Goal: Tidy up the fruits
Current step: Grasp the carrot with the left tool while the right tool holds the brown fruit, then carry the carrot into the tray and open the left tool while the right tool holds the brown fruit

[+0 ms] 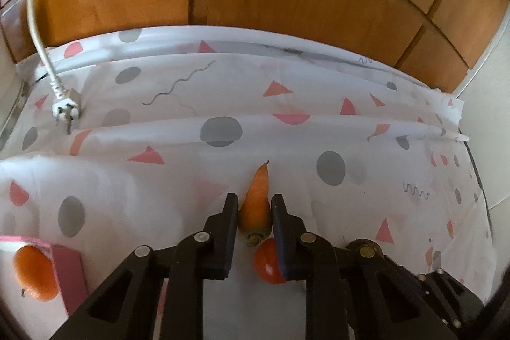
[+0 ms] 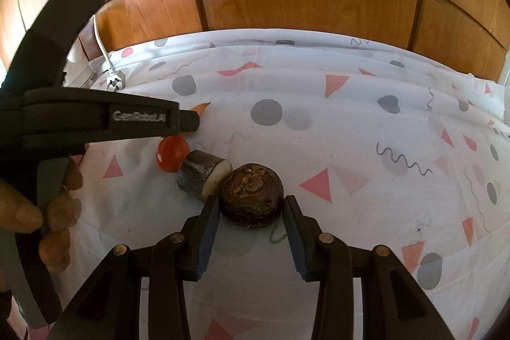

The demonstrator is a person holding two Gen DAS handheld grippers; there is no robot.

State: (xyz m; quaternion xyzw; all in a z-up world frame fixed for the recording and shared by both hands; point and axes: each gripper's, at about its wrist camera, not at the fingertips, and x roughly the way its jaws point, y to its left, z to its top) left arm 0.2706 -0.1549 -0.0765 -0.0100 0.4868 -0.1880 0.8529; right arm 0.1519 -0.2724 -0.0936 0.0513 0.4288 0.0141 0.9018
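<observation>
Left wrist view: the left gripper fills the lower centre, its jaws set against both sides of a carrot whose tip points up the frame; the jaws grasp it near its thick end. Just below the carrot's stem end lies a tomato, partly hidden by the right jaw. At lower left an orange fruit sits in a pink tray. All rest on a patterned cloth covering the tabletop; a white plug lies at upper left. Right wrist view: the right gripper at lower centre has its jaws released, standing either side of a brown round fruit without clearly touching it. Touching that fruit on its left is a dark cut cylinder, and beyond it the tomato. The left gripper crosses the left of the frame, held by a hand.
</observation>
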